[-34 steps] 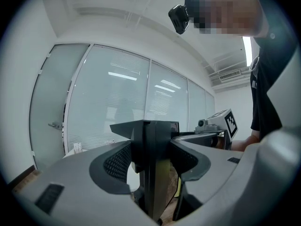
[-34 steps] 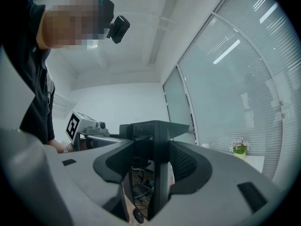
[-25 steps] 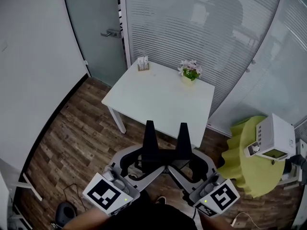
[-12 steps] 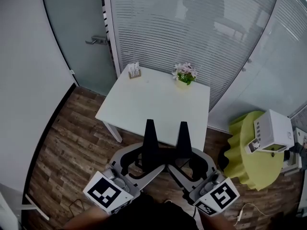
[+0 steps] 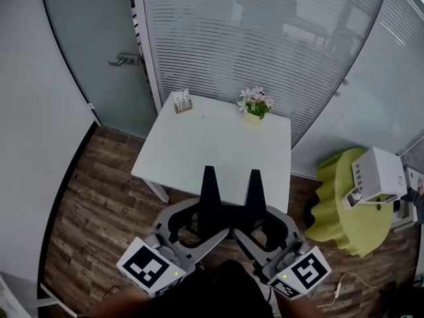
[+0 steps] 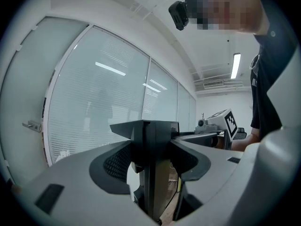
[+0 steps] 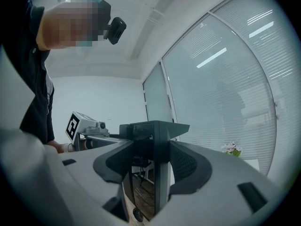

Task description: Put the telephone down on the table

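No legible text, brand, number or sign is present. The left marker cube (image 5: pixel 151 268) on the left gripper (image 5: pixel 209 172) and the right marker cube (image 5: pixel 303 271) on the right gripper (image 5: pixel 255 175) carry black-and-white square patterns only, without letters or digits. Markings on the face of the telephone (image 5: pixel 377 174) are too small to read. Print on the cards in the holder (image 5: pixel 181 101) on the table (image 5: pixel 199 148) is not resolvable.

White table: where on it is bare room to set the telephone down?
The white table is bare across its middle and whole near half, edge to edge. Only the far edge is taken: a small holder at the left corner, a flower pot toward the right.
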Demonstrator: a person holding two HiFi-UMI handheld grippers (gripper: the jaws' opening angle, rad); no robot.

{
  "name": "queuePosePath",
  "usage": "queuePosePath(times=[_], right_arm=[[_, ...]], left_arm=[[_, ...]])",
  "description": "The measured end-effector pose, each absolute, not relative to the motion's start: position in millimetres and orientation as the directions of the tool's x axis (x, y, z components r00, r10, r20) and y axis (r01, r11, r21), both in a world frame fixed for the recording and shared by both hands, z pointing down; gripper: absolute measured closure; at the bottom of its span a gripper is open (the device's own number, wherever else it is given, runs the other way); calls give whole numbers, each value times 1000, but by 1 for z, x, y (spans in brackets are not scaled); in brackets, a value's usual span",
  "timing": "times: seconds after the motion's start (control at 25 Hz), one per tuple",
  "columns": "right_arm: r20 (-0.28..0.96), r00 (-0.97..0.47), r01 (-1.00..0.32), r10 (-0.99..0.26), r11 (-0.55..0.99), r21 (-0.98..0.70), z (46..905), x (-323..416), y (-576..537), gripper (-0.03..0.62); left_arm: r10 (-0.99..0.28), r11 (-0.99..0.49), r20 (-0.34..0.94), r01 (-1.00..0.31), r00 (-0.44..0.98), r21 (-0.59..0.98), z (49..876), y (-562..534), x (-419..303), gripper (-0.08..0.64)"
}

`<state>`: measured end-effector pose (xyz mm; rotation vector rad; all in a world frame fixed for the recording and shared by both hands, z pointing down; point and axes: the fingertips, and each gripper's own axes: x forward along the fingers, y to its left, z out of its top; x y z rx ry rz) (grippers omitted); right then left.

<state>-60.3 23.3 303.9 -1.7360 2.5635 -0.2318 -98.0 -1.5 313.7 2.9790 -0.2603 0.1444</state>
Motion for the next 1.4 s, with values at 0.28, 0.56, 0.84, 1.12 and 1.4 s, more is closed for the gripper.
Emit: queuePosePath(times=[0.28,0.56,0.84,1.12,1.4], right_arm=[[57,-374,-919,-926,362,-157,310,-48,-11,341],[48,-391,-911,-919,379,-162,311,-19,-54,341],[37,-397,-907,-917,386,-169,303,25,-95,341],[41,-414,-898,-909,401,-181,307,73,-125,341],[50,-428,-890,-902,411,-199,317,105,-150,341]], left_arm=[[-167,-971,118,-184,979,152,320,-35,-86,298],[-179,-971,133,-197,975,137,322,-78,-58,298],[-191,-969,135,-209,972,130,313,-118,-15,298],[-195,-969,166,-216,967,120,318,-146,33,298],[-207,-964,186,-233,961,129,328,-170,63,298]])
